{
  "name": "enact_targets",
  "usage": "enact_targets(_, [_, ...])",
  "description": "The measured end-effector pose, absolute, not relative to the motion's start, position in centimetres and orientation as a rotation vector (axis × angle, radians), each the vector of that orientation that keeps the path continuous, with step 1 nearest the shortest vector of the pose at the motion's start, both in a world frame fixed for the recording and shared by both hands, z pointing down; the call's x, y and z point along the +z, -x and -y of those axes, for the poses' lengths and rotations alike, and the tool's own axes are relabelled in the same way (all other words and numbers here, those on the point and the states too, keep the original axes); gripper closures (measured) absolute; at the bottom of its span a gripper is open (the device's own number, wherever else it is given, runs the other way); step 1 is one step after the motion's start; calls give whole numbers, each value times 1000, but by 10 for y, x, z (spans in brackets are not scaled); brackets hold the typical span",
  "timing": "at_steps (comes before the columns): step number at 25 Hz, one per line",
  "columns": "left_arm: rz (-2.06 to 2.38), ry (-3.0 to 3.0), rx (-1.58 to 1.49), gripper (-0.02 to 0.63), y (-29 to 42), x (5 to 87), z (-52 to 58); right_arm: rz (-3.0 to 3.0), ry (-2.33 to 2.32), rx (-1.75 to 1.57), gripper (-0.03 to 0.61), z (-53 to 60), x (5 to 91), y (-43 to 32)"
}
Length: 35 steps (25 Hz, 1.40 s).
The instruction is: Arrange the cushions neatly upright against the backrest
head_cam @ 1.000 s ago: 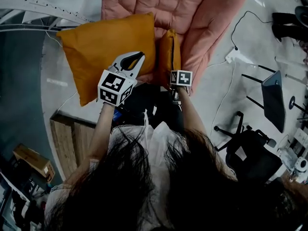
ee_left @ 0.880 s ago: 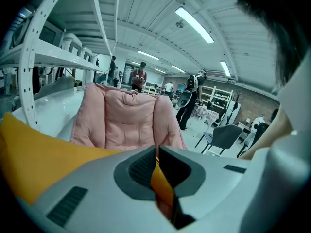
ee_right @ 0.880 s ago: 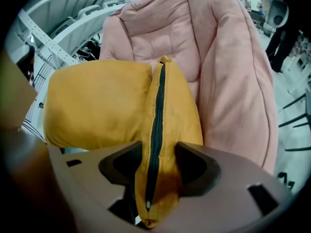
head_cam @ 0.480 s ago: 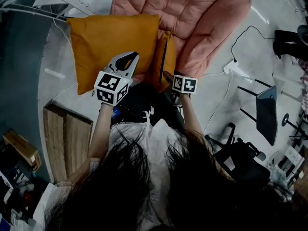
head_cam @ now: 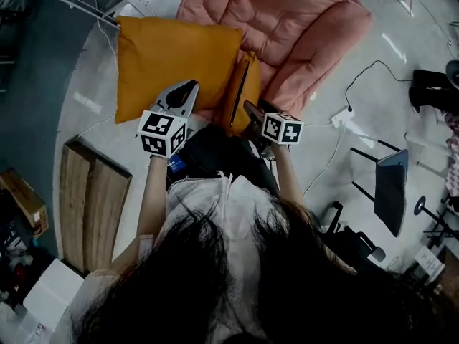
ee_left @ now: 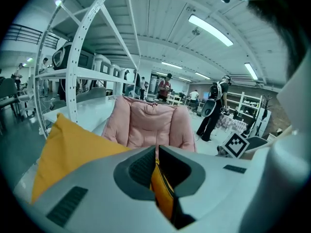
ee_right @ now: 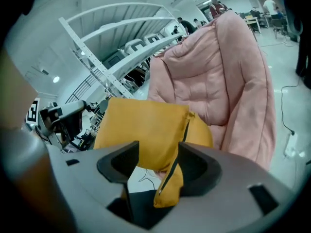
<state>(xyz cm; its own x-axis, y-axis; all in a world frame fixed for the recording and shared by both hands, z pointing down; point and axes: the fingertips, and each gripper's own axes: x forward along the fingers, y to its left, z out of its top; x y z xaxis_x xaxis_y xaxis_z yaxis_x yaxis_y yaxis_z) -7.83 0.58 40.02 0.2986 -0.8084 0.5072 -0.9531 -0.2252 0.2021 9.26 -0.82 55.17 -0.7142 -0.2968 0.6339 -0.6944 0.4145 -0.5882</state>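
A large orange cushion [head_cam: 172,63] leans on the left side of the pink padded chair [head_cam: 287,27]. A second orange cushion [head_cam: 240,95], with a dark zip, stands edge-on at the chair's front. My left gripper [head_cam: 188,86] is shut and empty at the large cushion's lower right edge; in the left gripper view its tips [ee_left: 156,148] meet, with the zipped cushion [ee_left: 163,193] showing behind them. My right gripper [head_cam: 251,110] has just been opening. The zipped cushion's lower corner [ee_right: 167,183] hangs between its jaws [ee_right: 158,148], with a gap on the left side.
A wooden board [head_cam: 93,192] lies on the floor at the left, with a cardboard box [head_cam: 21,199] beyond it. A power strip with its cable [head_cam: 343,117] and a dark office chair [head_cam: 391,185] are at the right. White shelving [ee_left: 82,67] and people [ee_left: 214,106] stand behind the chair.
My right gripper has risen beside the zipped cushion, its marker cube now nearer the head camera. The left gripper has shifted slightly along the large cushion's edge. The zipped cushion now leans left.
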Motion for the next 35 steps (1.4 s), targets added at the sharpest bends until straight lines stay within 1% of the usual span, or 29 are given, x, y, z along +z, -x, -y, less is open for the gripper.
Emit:
enact_targets(7, [1652,-2057,412,581,86,387,-12,2419,-775,1190,327,34,506,-71])
enact_targets(11, [1689,-2032,411,581,105,381,-9,2479,-731,1159,327,46,489,-51])
enact_targets(16, [1765,-1993,459,581,160,373,6,2504,-716,1133,327,64,484,-24])
enact_targets(26, [1829,-1899,547,576,284,382,53,2434,-816,1156,327,104,508,10])
enact_targets(27, [1829,-1891,561,565,292,384,57,2431,-827,1163,327,108,510,11])
enact_targets(28, [1823,-1883,572,538,299,387,60,2426,-838,1173,327,112,514,12])
enact_targets(30, [1801,-1861,589,452,310,395,65,2412,-856,1190,327,121,524,12])
enact_targets(35, [1707,-1801,667,352,346,430,81,2381,-841,1212,327,156,563,35])
